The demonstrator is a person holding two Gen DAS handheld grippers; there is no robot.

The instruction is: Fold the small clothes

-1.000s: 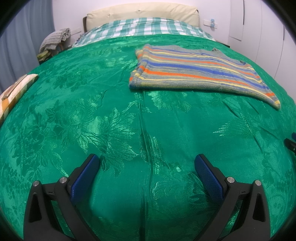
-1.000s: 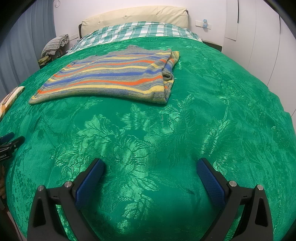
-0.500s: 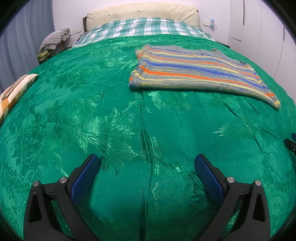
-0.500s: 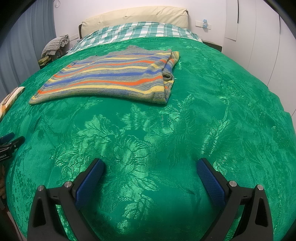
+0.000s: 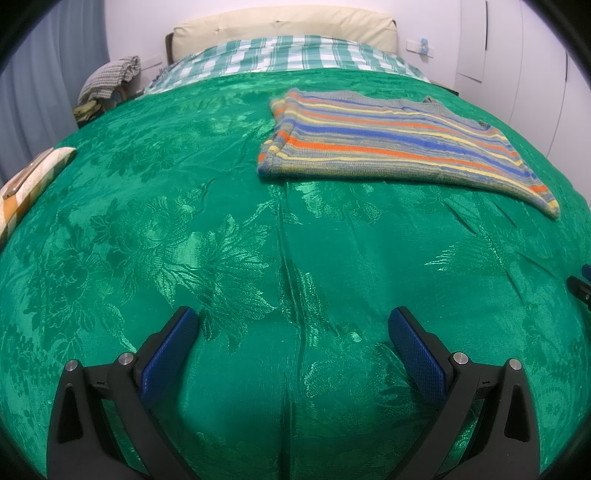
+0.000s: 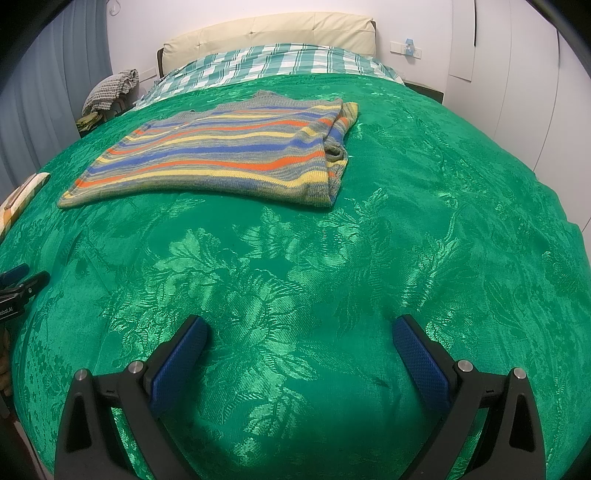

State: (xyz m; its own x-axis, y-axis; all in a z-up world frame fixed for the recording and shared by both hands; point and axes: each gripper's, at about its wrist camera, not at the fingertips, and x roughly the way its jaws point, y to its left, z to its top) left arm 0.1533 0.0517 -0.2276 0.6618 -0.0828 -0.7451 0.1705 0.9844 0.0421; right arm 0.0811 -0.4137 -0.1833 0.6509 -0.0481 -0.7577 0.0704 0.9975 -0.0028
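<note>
A striped knit sweater (image 5: 388, 144) in grey, blue, orange and yellow lies folded flat on the green bedspread (image 5: 184, 240), far ahead and to the right in the left wrist view. The same sweater (image 6: 229, 162) lies ahead and to the left in the right wrist view, its folded sleeve edge on the right. My left gripper (image 5: 293, 328) is open and holds nothing, low over the bedspread, well short of the sweater. My right gripper (image 6: 301, 332) is open and holds nothing, just as far back. Each gripper's tip shows at the edge of the other's view.
A checked green-and-white sheet (image 5: 288, 55) and a cream headboard (image 5: 284, 26) lie at the far end. A heap of cloth (image 5: 110, 79) sits at the far left beside the bed. A patterned object (image 5: 33, 181) lies at the left edge. White cupboard doors (image 6: 517, 74) stand on the right.
</note>
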